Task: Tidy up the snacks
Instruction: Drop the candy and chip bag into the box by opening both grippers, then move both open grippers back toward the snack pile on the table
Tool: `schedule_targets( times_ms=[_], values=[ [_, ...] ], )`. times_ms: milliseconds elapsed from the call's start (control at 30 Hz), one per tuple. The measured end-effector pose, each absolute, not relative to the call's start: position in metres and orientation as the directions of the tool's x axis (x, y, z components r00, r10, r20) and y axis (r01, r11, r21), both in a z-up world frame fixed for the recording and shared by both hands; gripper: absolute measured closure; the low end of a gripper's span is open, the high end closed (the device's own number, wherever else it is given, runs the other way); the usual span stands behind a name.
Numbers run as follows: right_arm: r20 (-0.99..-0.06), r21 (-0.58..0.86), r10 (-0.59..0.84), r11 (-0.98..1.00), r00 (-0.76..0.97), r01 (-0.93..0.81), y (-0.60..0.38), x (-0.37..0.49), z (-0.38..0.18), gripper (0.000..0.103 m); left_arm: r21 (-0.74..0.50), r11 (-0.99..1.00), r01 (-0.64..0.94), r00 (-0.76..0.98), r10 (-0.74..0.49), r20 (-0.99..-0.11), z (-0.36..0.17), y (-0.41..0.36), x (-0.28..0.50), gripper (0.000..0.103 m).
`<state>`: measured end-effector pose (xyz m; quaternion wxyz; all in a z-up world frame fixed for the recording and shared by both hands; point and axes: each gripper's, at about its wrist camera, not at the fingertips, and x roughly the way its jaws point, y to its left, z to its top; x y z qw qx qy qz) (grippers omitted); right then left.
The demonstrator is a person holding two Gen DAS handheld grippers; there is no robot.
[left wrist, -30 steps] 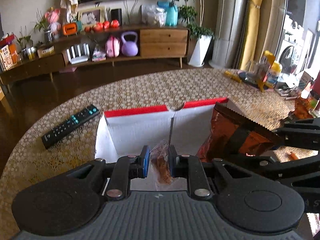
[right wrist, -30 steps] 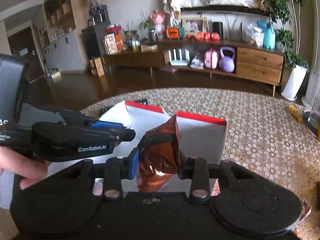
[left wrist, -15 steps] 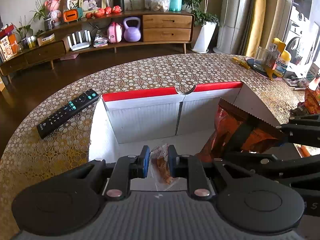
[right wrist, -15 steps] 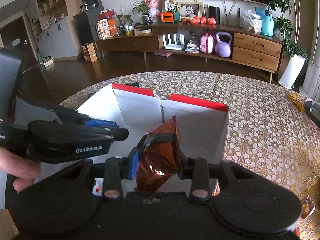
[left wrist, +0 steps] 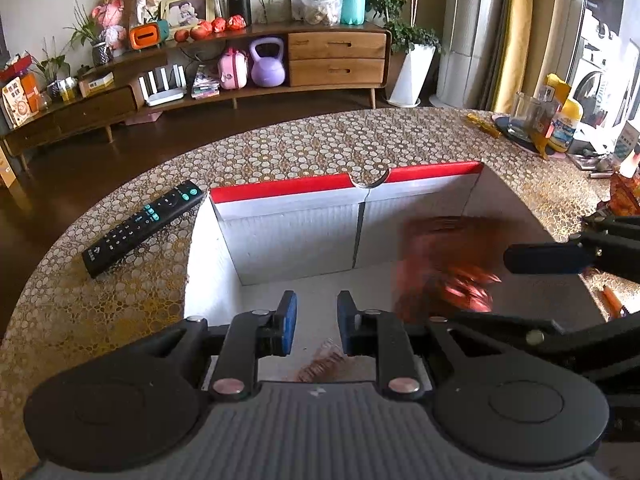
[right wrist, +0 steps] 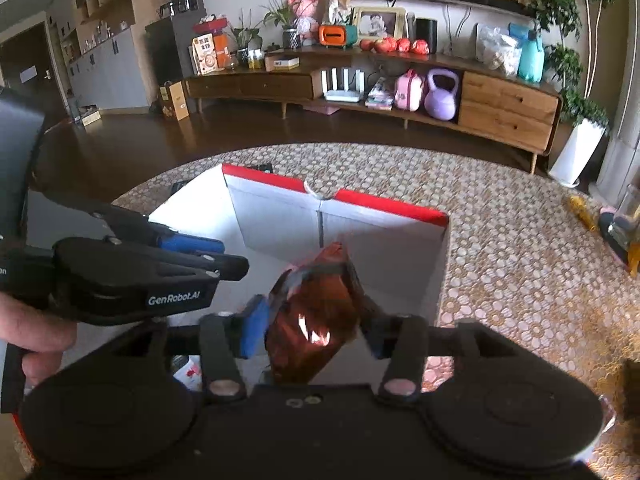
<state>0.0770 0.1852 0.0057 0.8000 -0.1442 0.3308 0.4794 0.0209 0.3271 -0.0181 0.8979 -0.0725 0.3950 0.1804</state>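
A white box with a red rim [left wrist: 280, 188] stands open on the patterned table; it also shows in the right wrist view [right wrist: 384, 204]. My left gripper [left wrist: 316, 320] is open over the box, and a small clear snack packet [left wrist: 320, 366] lies below it inside. My right gripper [right wrist: 312, 328] is open, its fingers apart on both sides of a brown foil snack bag [right wrist: 316, 316] that is blurred, dropping into the box. The same bag shows blurred in the left wrist view [left wrist: 440, 264].
A black remote [left wrist: 144, 226] lies on the table left of the box. Bottles, a glass and clutter [left wrist: 552, 124] stand at the table's far right. More snack packets [left wrist: 624, 196] lie at the right edge. A sideboard [left wrist: 336, 60] stands beyond the table.
Both grippers have opened over the box. The clear packet has dropped from the left gripper into the box, and the foil bag is falling from the right gripper.
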Motion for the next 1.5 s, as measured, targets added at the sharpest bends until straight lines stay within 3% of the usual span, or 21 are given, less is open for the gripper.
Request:
schedule_targets(
  times_ms=[67, 200, 233, 267, 333, 367, 833, 1300, 1500],
  values=[
    [-0.661, 0.085, 0.675, 0.501, 0.328, -0.861, 0.183, 0.075, 0.008, 0.035, 0.011, 0.922, -0.387, 0.624, 0.271, -0.733, -0.015, 0.326, 0.018, 0.080],
    [-0.631, 0.066, 0.691, 0.501, 0.353, -0.863, 0.172, 0.071, 0.016, 0.034, 0.005, 0.921, -0.390, 0.646, 0.277, -0.711, -0.003, 0.319, 0.009, 0.080],
    [-0.626, 0.065, 0.694, 0.500, 0.355, -0.863, 0.169, 0.069, 0.018, 0.034, 0.003, 0.921, -0.390, 0.652, 0.278, -0.706, -0.001, 0.317, 0.007, 0.075],
    [-0.619, 0.069, 0.700, 0.500, 0.356, -0.863, 0.165, 0.067, 0.020, 0.034, 0.000, 0.922, -0.388, 0.660, 0.278, -0.698, 0.003, 0.314, 0.003, 0.070],
    [-0.608, 0.074, 0.707, 0.503, 0.361, -0.861, 0.157, 0.063, 0.023, 0.033, -0.001, 0.918, -0.396, 0.681, 0.293, -0.671, 0.010, 0.306, -0.005, 0.026],
    [-0.600, 0.076, 0.712, 0.503, 0.363, -0.861, 0.152, 0.060, 0.025, 0.033, 0.018, 0.909, -0.417, 0.695, 0.331, -0.639, 0.015, 0.299, -0.011, 0.024],
    [-0.455, 0.117, 0.750, 0.585, 0.481, -0.802, 0.041, 0.023, 0.043, 0.025, -0.008, 0.922, -0.388, 0.787, 0.327, -0.522, 0.046, 0.223, -0.058, 0.023],
    [-0.449, 0.165, 0.627, 0.759, 0.637, -0.630, -0.070, 0.033, 0.020, 0.022, -0.020, 0.969, -0.247, 0.826, 0.200, -0.527, 0.030, 0.137, -0.045, 0.021],
    [-0.448, 0.179, 0.575, 0.808, 0.684, -0.562, -0.113, 0.032, 0.002, 0.020, -0.006, 0.984, -0.175, 0.857, 0.150, -0.493, 0.028, 0.099, -0.039, 0.013]
  ],
)
